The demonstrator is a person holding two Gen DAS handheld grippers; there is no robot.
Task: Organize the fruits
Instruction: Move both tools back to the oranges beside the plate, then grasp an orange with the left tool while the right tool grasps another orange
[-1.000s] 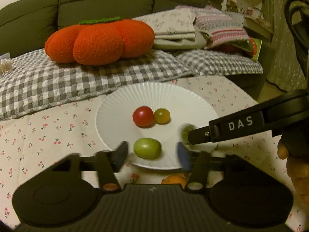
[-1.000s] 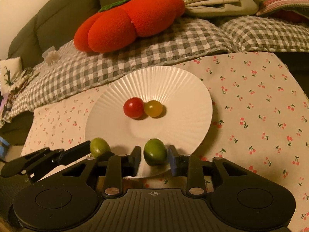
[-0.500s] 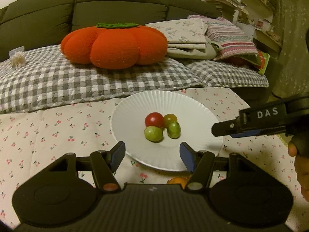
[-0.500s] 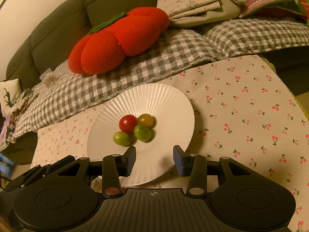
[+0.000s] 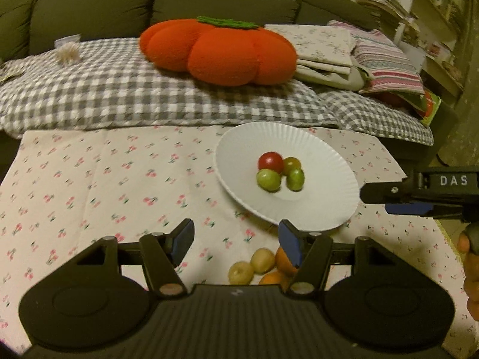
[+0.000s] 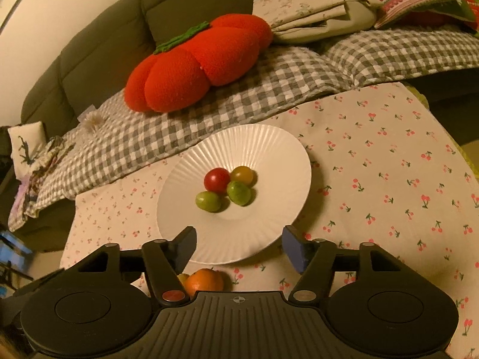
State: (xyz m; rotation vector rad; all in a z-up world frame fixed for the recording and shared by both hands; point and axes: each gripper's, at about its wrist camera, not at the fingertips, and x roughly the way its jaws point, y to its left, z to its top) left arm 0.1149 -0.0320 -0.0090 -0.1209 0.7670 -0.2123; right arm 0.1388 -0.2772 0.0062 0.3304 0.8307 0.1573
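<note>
Four cherry tomatoes (image 6: 227, 187) — one red, one amber, two green — cluster mid white ribbed plate (image 6: 269, 149). Right gripper (image 6: 239, 246) has just been opening, empty; left gripper (image 5: 235, 242) gapes, empty too.

Behind the cherry-print cloth (image 5: 125, 179): a grey-and-white checked blanket (image 5: 113, 89) spread over the seat of a dark olive sofa (image 5: 98, 6). On the blanket, a plush orange-red pumpkin cushion (image 5: 221, 51) with a green top, touching a stack of folded pale floral linens (image 5: 326, 51) and, beside them, a striped knitted textile (image 5: 386, 62). Far right, blurred shelves (image 5: 434, 18) with stacked papers; at the blanket's left end, a small pale tuft (image 5: 69, 52), too indistinct to identify.
</note>
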